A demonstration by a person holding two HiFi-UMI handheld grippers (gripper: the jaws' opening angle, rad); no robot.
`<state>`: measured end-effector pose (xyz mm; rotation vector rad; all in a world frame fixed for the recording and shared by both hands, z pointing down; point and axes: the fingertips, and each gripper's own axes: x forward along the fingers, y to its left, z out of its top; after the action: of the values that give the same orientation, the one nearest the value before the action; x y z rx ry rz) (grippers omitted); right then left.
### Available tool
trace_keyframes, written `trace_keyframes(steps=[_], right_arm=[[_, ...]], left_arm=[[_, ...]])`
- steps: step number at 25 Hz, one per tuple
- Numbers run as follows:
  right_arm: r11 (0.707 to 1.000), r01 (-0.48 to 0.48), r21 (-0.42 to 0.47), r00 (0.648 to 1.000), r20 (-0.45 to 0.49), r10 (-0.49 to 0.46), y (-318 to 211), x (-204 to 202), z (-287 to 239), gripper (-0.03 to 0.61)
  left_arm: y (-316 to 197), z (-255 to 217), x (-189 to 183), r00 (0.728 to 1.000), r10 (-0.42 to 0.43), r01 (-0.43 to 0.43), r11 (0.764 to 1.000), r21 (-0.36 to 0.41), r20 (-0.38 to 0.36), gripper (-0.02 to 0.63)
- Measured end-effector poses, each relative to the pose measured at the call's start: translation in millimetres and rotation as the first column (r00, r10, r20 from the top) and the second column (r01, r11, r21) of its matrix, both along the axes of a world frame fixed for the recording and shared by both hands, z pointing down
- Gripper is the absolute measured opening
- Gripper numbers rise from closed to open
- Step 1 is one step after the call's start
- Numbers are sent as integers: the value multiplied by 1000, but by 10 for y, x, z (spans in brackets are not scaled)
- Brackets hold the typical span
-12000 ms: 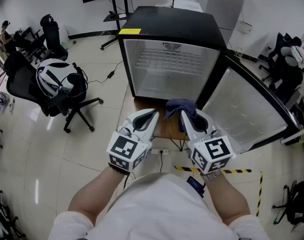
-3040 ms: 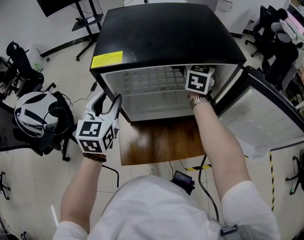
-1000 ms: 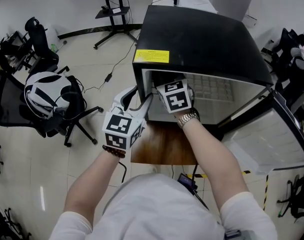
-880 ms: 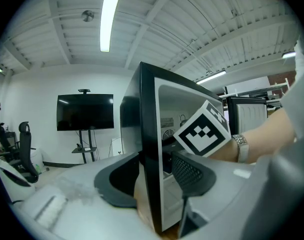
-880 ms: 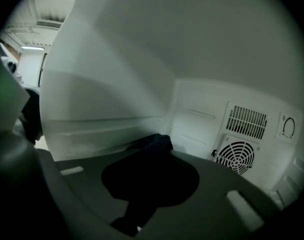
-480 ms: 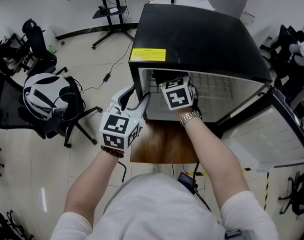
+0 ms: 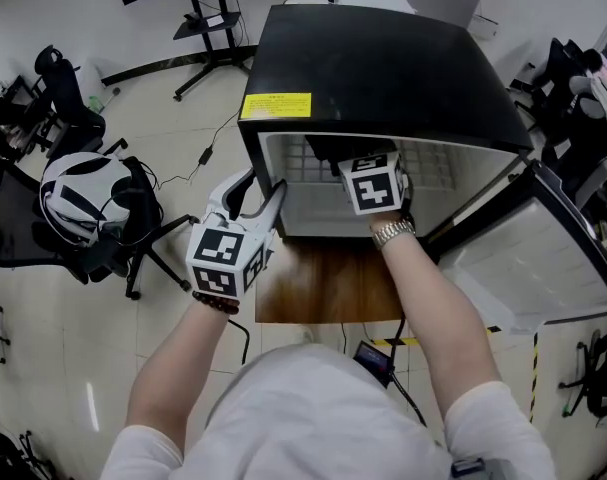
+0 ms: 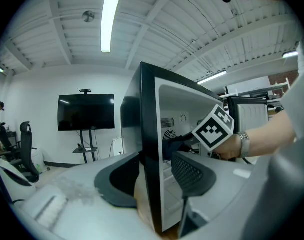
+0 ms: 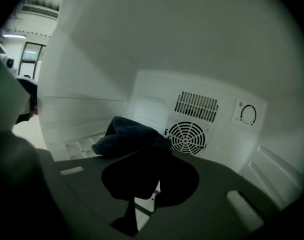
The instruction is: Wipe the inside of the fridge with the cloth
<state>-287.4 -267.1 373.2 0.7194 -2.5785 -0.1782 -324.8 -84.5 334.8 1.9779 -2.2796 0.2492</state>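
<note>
Fridge [image 7: 383, 68], one, black outside and white inside, stands on a wooden table [image 7: 323, 288] with its door [image 7: 523, 248] swung open. Two claws: the left claw [image 7: 261, 190] gapes astride the fridge's front left edge, gripping nothing. The right claw [image 9: 152, 184] is clamped on the single cloth [image 9: 126, 136], dark blue and bunched, inside the fridge before the round fan grille [image 9: 187, 136].
</note>
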Motion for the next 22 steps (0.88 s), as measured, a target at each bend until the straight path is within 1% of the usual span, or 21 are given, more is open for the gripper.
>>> trace_keyframes(steps=[6, 11, 16, 22], right_arm=[[999, -38, 12, 999, -5, 38, -130, 200, -17, 35], [997, -82, 2, 997, -10, 82, -261, 399, 8, 35], [994, -107, 9, 994, -13, 107, -321, 514, -16, 35], [987, -159, 8, 987, -14, 159, -473, 745, -18, 35]], left_arm=[[-1, 0, 0, 1000, -1, 1, 1000, -1, -4, 198], [-1, 2, 1, 1000, -8, 8, 1000, -1, -7, 198], [10, 3, -14, 1000, -12, 12, 1000, -5, -11, 198], [0, 0, -5, 1000, -14, 14, 1000, -4, -12, 198]])
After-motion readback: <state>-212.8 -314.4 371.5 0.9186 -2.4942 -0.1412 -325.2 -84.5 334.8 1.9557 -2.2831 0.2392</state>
